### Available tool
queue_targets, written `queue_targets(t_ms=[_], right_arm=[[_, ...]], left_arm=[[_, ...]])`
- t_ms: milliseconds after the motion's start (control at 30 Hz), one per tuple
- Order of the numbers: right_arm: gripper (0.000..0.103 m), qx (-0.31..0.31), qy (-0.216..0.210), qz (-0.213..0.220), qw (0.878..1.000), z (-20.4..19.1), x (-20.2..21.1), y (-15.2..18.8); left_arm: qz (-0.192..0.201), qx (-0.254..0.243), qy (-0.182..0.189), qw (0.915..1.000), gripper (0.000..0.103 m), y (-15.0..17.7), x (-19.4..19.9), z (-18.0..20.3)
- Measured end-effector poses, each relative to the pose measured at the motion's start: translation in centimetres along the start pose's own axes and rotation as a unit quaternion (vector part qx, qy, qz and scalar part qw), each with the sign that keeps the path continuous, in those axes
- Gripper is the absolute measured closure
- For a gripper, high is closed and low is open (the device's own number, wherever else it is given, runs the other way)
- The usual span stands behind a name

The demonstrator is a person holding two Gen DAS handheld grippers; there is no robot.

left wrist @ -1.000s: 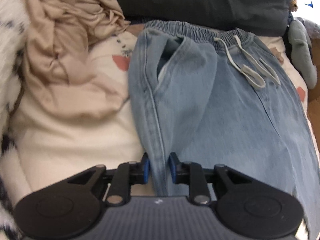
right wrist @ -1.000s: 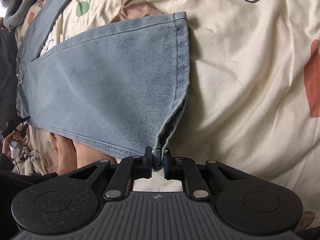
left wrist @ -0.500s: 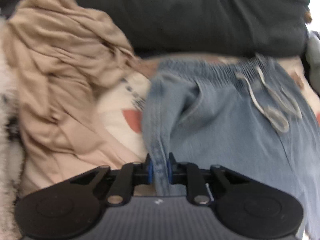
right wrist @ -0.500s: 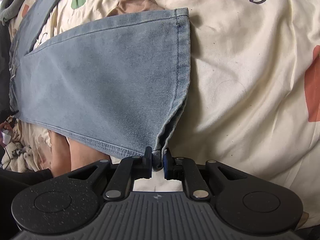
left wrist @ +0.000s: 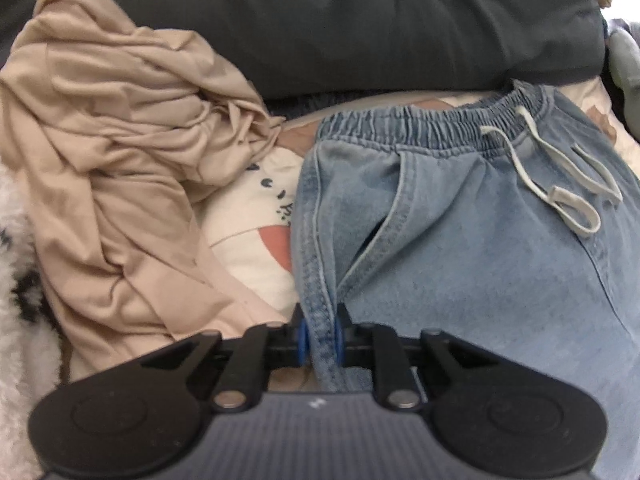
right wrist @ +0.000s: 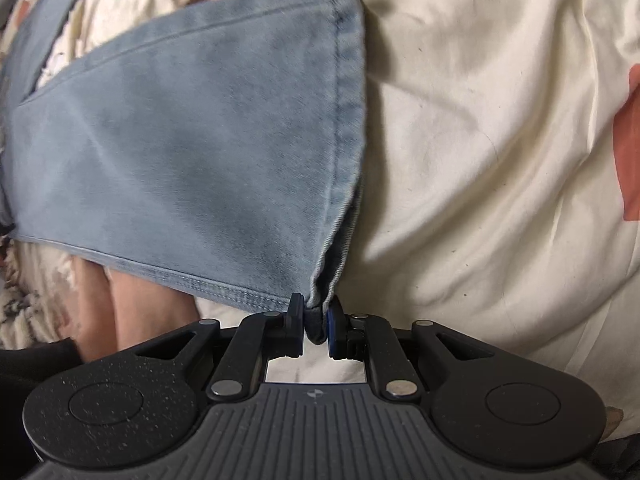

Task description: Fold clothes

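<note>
— What have you got in the left gripper [left wrist: 320, 338]?

— The side seam of the jeans [left wrist: 460, 240]. My jaws are pinched narrow on that doubled denim edge, a little below the elastic waistband [left wrist: 432, 126]. The pocket opening sits just right of the seam, and the white drawstring [left wrist: 560, 184] lies looped on the denim further right.

— And the right gripper [right wrist: 314, 326]?

— Clamped on the near corner of the leg hem [right wrist: 348, 92], jaws almost together with the folded cuff between them. From that corner the leg spreads away to the left, flat on the cream bedsheet [right wrist: 500, 140].

— What lies around the jeans?

— Left of the waistband, a crumpled beige garment [left wrist: 120, 160], heaped on the same printed sheet. Beyond the waistband, a dark grey cushion [left wrist: 360, 28]. Under the near edge of the leg, in my right view, a bare forearm [right wrist: 136, 312] shows, though I cannot tell whether it touches the denim.
</note>
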State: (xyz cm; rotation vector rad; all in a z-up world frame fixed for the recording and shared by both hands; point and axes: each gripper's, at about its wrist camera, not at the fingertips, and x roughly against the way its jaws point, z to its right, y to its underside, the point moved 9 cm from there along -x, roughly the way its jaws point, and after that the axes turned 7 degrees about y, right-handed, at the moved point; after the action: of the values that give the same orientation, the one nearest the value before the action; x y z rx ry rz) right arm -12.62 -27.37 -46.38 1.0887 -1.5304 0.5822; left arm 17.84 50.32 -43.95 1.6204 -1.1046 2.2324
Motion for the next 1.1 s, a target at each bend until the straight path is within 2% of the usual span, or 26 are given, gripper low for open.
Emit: queue_targets(t_ms=[67, 200, 267, 300, 533, 800, 967, 1100], right_arm=[[0.088, 0.0, 0.002, 0.002, 1.0, 0.1, -0.1, -0.2], [0.08, 0.001, 0.006, 0.006, 1.0, 0.3, -0.2, -0.6], [0.076, 0.006, 0.0, 0.018, 1.0, 0.5, 0.8, -1.3], [0.071, 0.007, 0.0, 0.027, 1.0, 0.8, 1.5, -1.7], [0.063, 0.003, 0.012, 0.111, 0.994, 2.2, 4.3, -7.0], [0.062, -0.02, 0.023, 0.148, 0.989, 2.8, 3.2, -12.5], [0.061, -0.02, 0.016, 0.157, 0.987, 3.0, 2.8, -13.4], [0.061, -0.012, 0.024, 0.162, 0.986, 2.6, 2.3, -13.7]], left_arm=[[-0.003, -0.008, -0.007, 0.9999, 0.074, -0.3, 0.6, 0.1], [0.006, -0.037, -0.02, 0.9991, 0.063, -0.8, 2.1, 0.3], [0.005, -0.05, -0.025, 0.9984, 0.062, -0.8, 2.6, 0.4], [0.005, -0.054, -0.027, 0.9982, 0.062, -0.8, 2.9, 0.5], [0.026, -0.071, -0.028, 0.9967, 0.062, -2.0, 5.1, 2.5], [0.037, -0.122, 0.013, 0.9918, 0.062, -3.9, 6.4, 8.6], [0.033, -0.156, 0.043, 0.9863, 0.062, -3.9, 6.4, 13.8], [0.021, -0.204, 0.087, 0.9748, 0.062, -3.3, 6.1, 19.2]])
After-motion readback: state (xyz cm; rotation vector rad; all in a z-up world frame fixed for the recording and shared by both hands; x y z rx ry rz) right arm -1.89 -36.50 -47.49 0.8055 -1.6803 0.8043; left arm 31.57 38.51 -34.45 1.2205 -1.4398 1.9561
